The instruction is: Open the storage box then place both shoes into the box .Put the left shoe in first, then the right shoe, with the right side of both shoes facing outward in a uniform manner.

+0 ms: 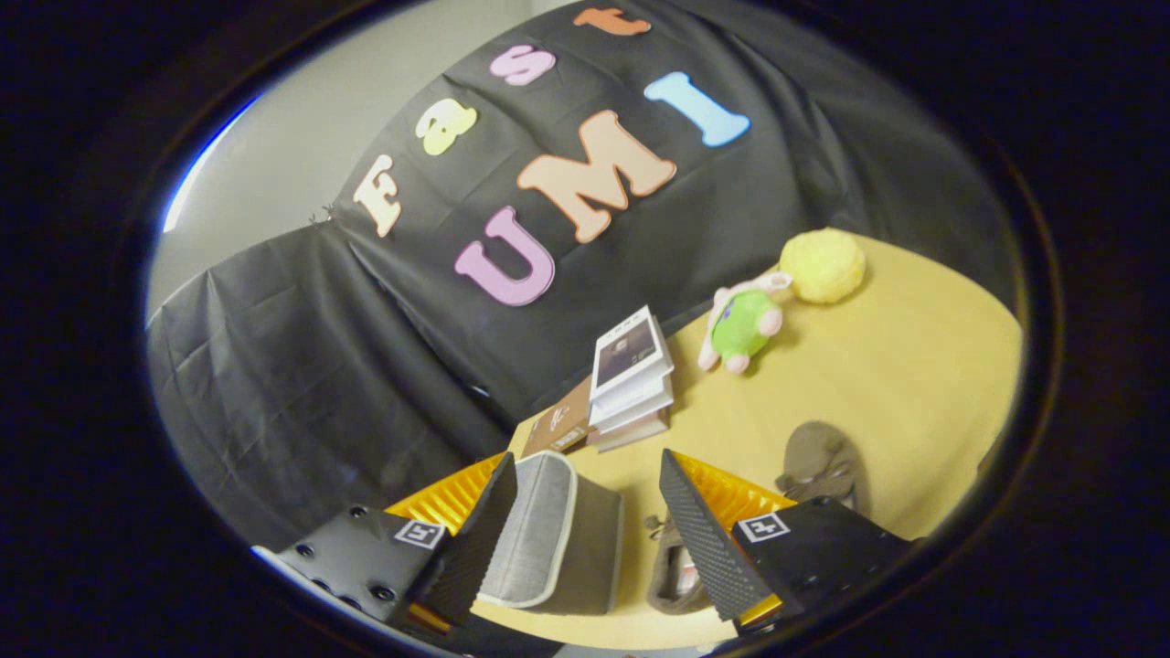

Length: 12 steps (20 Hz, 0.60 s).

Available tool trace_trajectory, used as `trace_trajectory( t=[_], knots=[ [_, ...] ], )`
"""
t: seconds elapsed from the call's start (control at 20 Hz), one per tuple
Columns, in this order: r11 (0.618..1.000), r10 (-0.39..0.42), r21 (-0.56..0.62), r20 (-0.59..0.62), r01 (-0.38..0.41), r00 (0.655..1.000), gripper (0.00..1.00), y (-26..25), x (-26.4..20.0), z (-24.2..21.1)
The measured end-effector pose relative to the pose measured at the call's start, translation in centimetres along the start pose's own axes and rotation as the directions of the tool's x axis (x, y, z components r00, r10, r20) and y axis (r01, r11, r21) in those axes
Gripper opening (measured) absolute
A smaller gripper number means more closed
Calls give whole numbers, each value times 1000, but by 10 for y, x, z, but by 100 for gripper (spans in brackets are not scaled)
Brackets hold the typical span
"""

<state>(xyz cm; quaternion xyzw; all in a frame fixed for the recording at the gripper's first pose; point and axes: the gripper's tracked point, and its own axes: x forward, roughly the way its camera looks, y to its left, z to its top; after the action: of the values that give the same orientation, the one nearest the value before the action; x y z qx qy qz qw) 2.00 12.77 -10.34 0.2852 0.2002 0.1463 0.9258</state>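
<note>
Black cloth hangs as the booth's wall across the upper and left parts of the frame, with a pale wall showing above it at the upper left. Below it, a yellow table point(914, 384) fills the right and lower middle of the frame, tilted in this view.

At the bottom of the frame the claw point(585, 521) is released, its two black ribbed fingers point(475, 539) spread wide apart and pressing on nothing. Between the fingers, close to the left one, stands the grey storage box point(548, 539), a soft fabric box with pale trim along its edge; whether its lid is open I cannot tell. Just beside the box, against the inner face of the right finger, lies one brownish shoe point(672, 571), partly hidden by that finger. The other shoe point(818, 461), of the same brown, lies on the table just beyond the right finger, toward the lower right of the frame. The two shoes are apart from each other, and neither is inside the box.

Beyond the fingers, at the middle of the frame, a stack of books point(631, 379) sits at the table's far edge, with a brown flat box point(559, 425) just beside it on the left. Farther right, a green and pink plush toy point(740, 324) lies near a fuzzy yellow ball point(823, 265); the two are touching or nearly so.
</note>
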Motion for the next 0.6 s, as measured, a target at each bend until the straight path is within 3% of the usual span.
trace_trajectory(
  t=[0.3, 0.6],
  knots=[
    [984, 32, 179, -148, -5, 988, 99, 17, 19, -72],
    [950, -6, 304, -191, 65, 982, 99, 24, 18, -126]
  ],
)
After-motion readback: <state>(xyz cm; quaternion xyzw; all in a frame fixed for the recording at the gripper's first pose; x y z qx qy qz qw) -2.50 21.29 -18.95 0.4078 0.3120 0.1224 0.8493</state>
